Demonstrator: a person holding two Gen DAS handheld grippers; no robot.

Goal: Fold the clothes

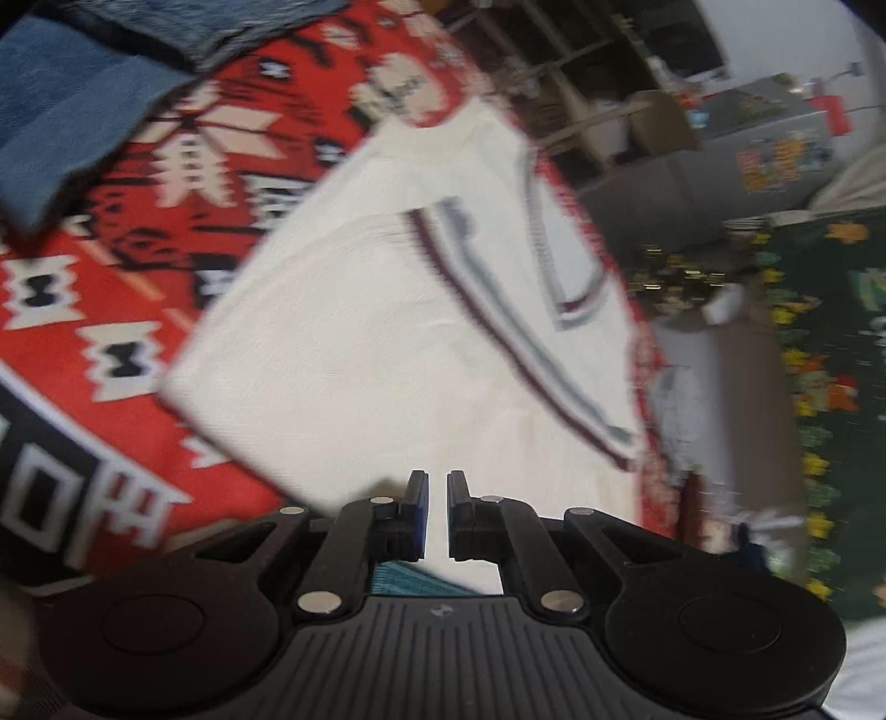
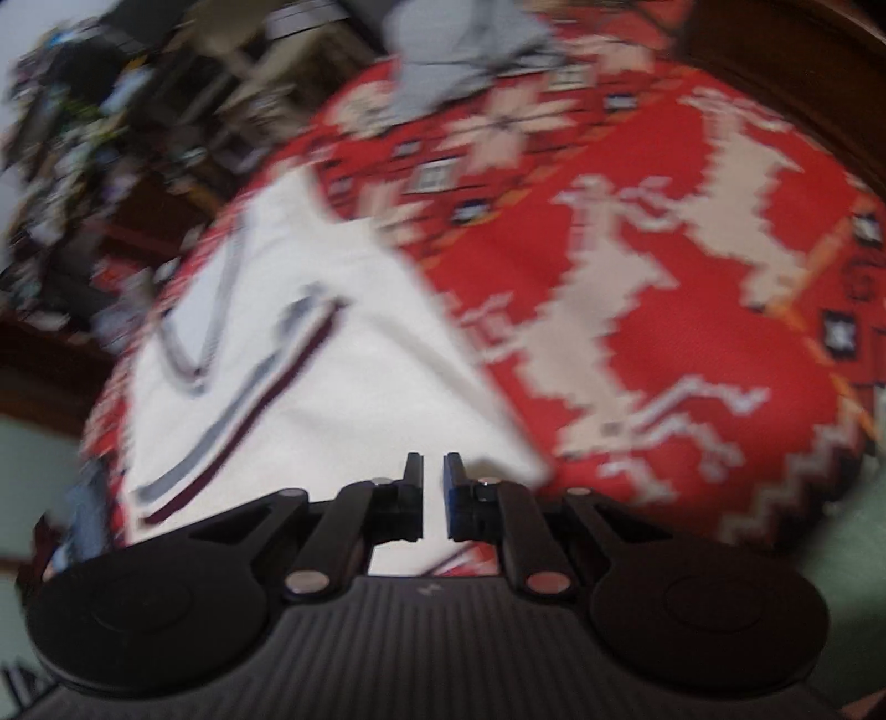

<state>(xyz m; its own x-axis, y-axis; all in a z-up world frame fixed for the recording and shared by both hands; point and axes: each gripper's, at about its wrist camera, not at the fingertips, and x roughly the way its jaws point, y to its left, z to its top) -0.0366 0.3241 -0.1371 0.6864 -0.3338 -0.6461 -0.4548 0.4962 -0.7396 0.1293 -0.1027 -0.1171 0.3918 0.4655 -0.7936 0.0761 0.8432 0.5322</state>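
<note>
A white knit garment (image 1: 360, 343) with maroon and grey striped trim lies partly folded on a red patterned cloth (image 1: 183, 183). It also shows in the right wrist view (image 2: 332, 387). My left gripper (image 1: 437, 482) hangs over the garment's near edge, jaws almost closed with a narrow gap, white fabric showing between them. My right gripper (image 2: 432, 462) is over the garment's near corner, jaws likewise nearly closed with white fabric in the gap. Both views are motion-blurred, so whether either one pinches the cloth is unclear.
Folded blue denim clothes (image 1: 72, 111) lie at the far left of the red cloth (image 2: 664, 277). A grey garment (image 2: 459, 50) lies at its far edge. Shelves and a cluttered room (image 1: 720, 138) are beyond. A green patterned surface (image 1: 830, 360) is at right.
</note>
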